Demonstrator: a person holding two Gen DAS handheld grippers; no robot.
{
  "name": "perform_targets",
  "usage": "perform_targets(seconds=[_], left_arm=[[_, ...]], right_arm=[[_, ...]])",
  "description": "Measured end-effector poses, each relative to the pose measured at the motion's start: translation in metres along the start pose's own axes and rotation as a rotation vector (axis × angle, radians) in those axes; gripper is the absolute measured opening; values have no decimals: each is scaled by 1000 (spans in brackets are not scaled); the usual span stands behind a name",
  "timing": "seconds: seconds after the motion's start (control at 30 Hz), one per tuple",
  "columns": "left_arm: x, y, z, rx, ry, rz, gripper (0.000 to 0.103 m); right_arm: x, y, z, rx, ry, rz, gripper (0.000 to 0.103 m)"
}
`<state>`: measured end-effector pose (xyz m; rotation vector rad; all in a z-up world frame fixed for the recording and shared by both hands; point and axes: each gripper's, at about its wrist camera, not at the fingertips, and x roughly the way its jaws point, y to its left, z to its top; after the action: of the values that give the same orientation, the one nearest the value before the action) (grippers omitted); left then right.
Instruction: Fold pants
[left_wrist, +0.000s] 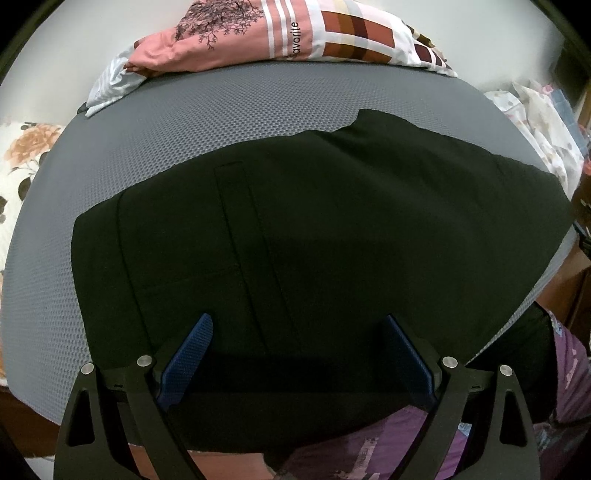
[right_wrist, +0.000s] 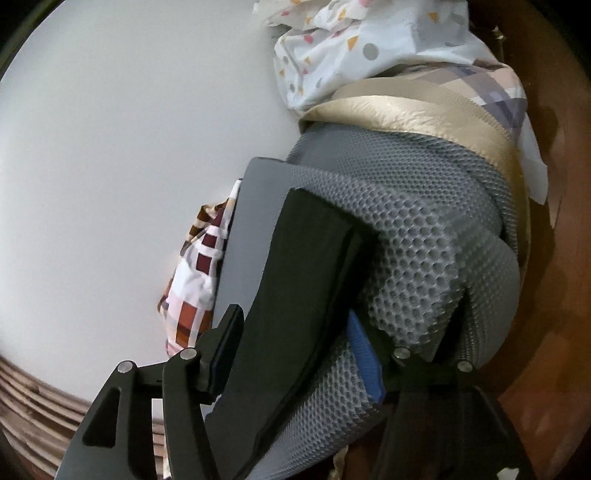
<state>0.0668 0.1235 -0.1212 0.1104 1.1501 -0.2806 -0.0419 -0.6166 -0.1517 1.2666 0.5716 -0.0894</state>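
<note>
Left wrist view:
Pants: black pants (left_wrist: 314, 229) are lying spread flat across the grey mesh mattress (left_wrist: 207, 122), filling most of the view, with the near edge hanging toward the camera.
Left claw: the left claw (left_wrist: 299, 332) is hovering over the pants with jaws standing wide apart, released, nothing pressed between the blue pads (left_wrist: 192, 354).
Background: a pink patterned pillow (left_wrist: 280, 37) is resting at the far edge of the mattress; floral bedding (left_wrist: 26, 158) is lying to the left.

Right wrist view:
Pants: a folded black edge (right_wrist: 295, 295) is lying on the mattress (right_wrist: 424, 258), running up between the fingers.
Right claw: the right claw (right_wrist: 288, 350) is straddling that edge and the mesh, jaws half apart; contact between pads and cloth cannot be told.
Background: gold fabric (right_wrist: 406, 107) and dotted white cloth (right_wrist: 351, 48) are piled beyond the mattress corner.
</note>
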Motion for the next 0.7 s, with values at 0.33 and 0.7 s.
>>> perform_targets(seconds=[0.33,0.7], left_arm=[[1,0,0,4,0,2,93],[2,-1,-1,7,1,4,93]], right_arm=[[30,9,-4,91,151,31,69],[32,26,0,-67,-34,-70,68]])
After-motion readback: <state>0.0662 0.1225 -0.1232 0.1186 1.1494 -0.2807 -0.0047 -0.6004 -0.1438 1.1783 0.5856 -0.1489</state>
